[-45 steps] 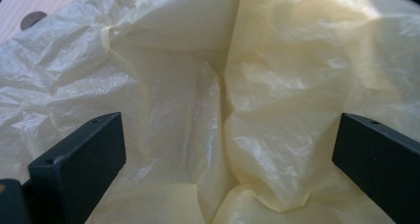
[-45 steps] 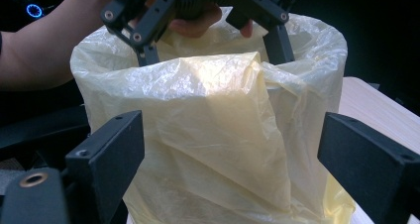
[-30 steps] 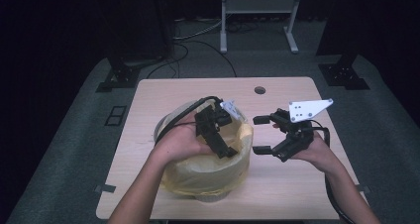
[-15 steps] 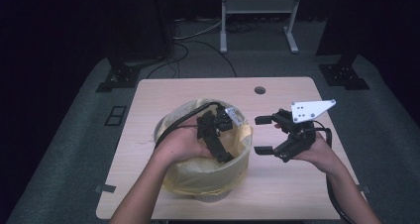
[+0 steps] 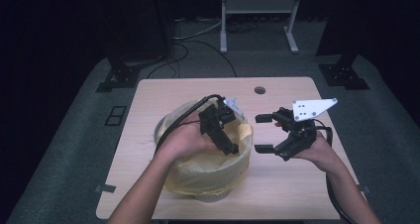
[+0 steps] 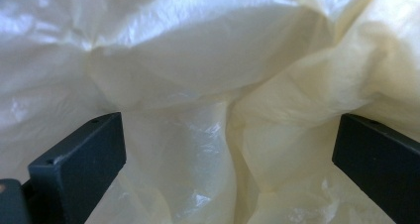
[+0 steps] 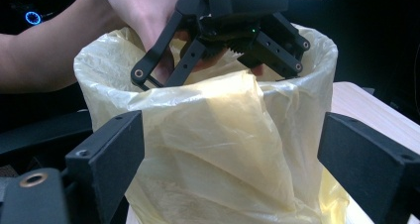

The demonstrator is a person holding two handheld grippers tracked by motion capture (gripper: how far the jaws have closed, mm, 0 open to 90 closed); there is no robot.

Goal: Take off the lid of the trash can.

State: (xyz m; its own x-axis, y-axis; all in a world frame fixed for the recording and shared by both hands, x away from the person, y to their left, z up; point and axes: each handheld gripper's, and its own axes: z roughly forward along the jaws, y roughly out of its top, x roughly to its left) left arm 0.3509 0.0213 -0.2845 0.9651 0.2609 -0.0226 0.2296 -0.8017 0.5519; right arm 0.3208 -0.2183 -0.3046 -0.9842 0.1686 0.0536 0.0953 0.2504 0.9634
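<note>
Bin (image 5: 210,192) lined with yellow bag (image 5: 218,159) sits on the bench (image 5: 292,184), toward its near edge. Left tongs (image 6: 225,149) reach down inside the bag from the bin's rim, jaws spread wide, only crumpled plastic between them, nothing clamped. Right tongs (image 5: 263,133) hover just beside the bin on its right, jaws wide open, empty, facing the bag's folded-over flap (image 7: 223,135).

A light wooden table (image 5: 148,116) with a round cable hole (image 5: 259,90) near its far edge carries a bin (image 5: 210,194) lined with a yellow plastic bag (image 5: 208,167).
</note>
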